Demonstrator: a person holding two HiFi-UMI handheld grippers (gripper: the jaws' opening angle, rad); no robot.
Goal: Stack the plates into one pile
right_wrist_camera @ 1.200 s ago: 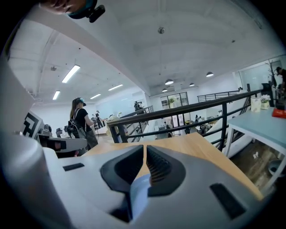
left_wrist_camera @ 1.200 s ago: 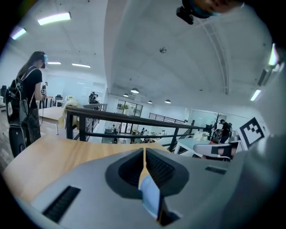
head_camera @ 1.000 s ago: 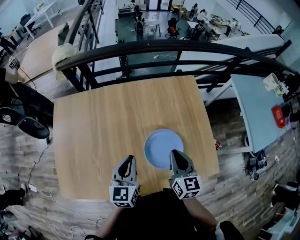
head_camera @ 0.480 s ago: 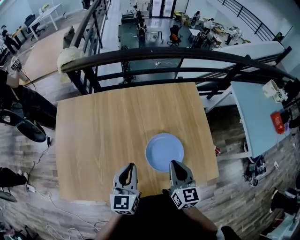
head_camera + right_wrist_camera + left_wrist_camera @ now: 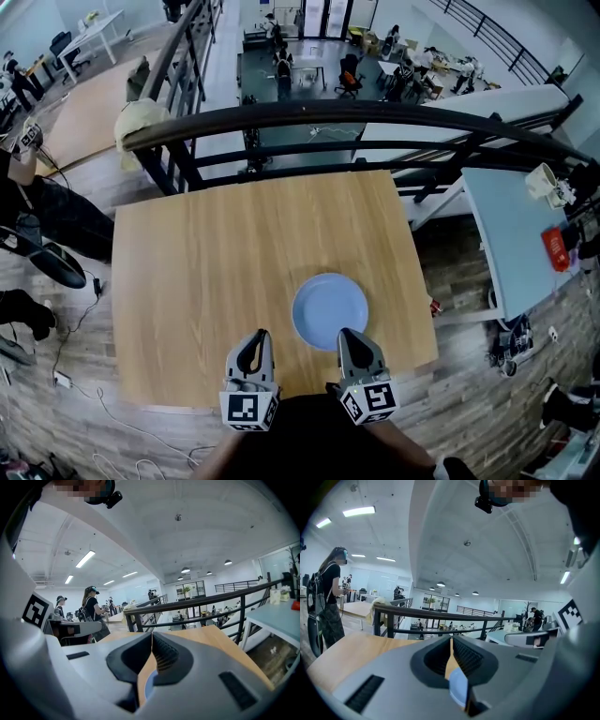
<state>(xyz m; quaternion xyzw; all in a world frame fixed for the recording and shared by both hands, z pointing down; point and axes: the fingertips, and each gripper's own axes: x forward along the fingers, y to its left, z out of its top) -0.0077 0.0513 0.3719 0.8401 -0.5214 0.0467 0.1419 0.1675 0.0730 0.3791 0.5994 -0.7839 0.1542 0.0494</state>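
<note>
Blue is the colour of the plate (image 5: 329,311). It lies flat on the wooden table (image 5: 206,272), on the right side and close to the near edge. Only one blue round shows from above. I cannot tell if more plates lie under it. No other plate shows anywhere on the table.

The left gripper (image 5: 254,337) hangs over the near edge, left of the plate and apart from it. Its jaws are pressed together with nothing in them. The right gripper (image 5: 348,336) has its tip over the near rim of the plate and does not seem to touch it. Its jaws are pressed together too, and they hold nothing.

I think the pile may be done, so the job now is to leave it alone. To do that well, the right gripper should stay high and pull back toward the near side without dipping. A bump on the rim could push the plate toward the right edge of the table.

If one more plate has to go on, the jaws must open first. Then they should pinch that plate by its rim, carry it flat, and set it down right in the middle of the blue round so the rims line up.
</note>
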